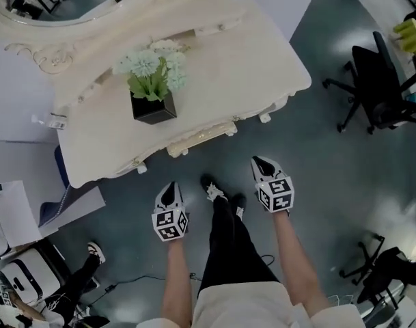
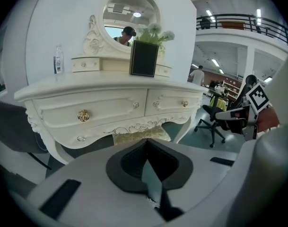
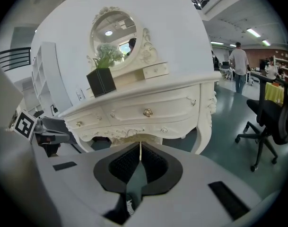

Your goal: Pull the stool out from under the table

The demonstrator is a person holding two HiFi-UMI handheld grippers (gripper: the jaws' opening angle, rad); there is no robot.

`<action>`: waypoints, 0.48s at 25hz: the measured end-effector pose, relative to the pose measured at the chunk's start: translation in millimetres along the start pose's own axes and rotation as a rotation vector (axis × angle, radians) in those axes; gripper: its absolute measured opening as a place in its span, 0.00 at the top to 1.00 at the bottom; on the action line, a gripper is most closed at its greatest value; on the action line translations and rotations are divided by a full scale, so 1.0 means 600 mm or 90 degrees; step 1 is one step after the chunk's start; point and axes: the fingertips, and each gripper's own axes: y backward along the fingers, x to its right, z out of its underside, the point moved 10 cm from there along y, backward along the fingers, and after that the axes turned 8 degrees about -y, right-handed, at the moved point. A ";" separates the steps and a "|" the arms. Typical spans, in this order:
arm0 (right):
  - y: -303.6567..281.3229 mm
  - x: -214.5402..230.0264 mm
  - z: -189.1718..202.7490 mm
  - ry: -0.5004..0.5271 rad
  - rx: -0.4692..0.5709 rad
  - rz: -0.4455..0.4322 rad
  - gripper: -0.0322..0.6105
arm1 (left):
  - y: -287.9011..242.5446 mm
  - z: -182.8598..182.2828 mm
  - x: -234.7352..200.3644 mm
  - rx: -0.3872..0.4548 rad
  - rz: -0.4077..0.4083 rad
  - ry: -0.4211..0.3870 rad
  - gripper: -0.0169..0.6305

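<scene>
It was a big open office hall: swivel chairs [image 1: 375,87] on a grey floor [image 1: 330,176], a railed balcony [image 2: 243,22], strip ceiling lights [image 3: 253,32]

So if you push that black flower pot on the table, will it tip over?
Probably not easily. The black flower pot is boxy with a flat base, so a low push would likely slide it across the smooth table. The flowers rise above it, so a high push may just bend them or tilt it.
</scene>
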 end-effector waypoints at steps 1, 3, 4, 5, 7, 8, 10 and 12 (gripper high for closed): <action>-0.012 0.008 0.013 0.002 -0.005 0.003 0.88 | -0.012 0.018 -0.005 -0.003 -0.007 0.004 0.95; -0.038 0.024 0.039 0.017 -0.016 0.012 0.88 | -0.039 0.056 -0.013 -0.011 -0.016 0.009 0.95; -0.052 0.032 0.051 0.026 -0.021 0.016 0.88 | -0.052 0.074 -0.018 -0.017 -0.017 0.009 0.95; -0.067 0.040 0.062 0.031 -0.025 0.021 0.88 | -0.066 0.092 -0.023 -0.023 -0.018 0.008 0.95; -0.103 0.052 0.079 0.035 -0.029 0.032 0.88 | -0.095 0.122 -0.038 -0.030 -0.021 0.006 0.95; -0.122 0.056 0.087 0.034 -0.030 0.036 0.88 | -0.110 0.135 -0.046 -0.031 -0.024 0.004 0.95; -0.158 0.064 0.103 0.036 -0.033 0.039 0.88 | -0.140 0.158 -0.061 -0.032 -0.032 0.006 0.95; -0.196 0.073 0.122 0.041 -0.039 0.035 0.88 | -0.173 0.180 -0.071 -0.032 -0.037 0.008 0.95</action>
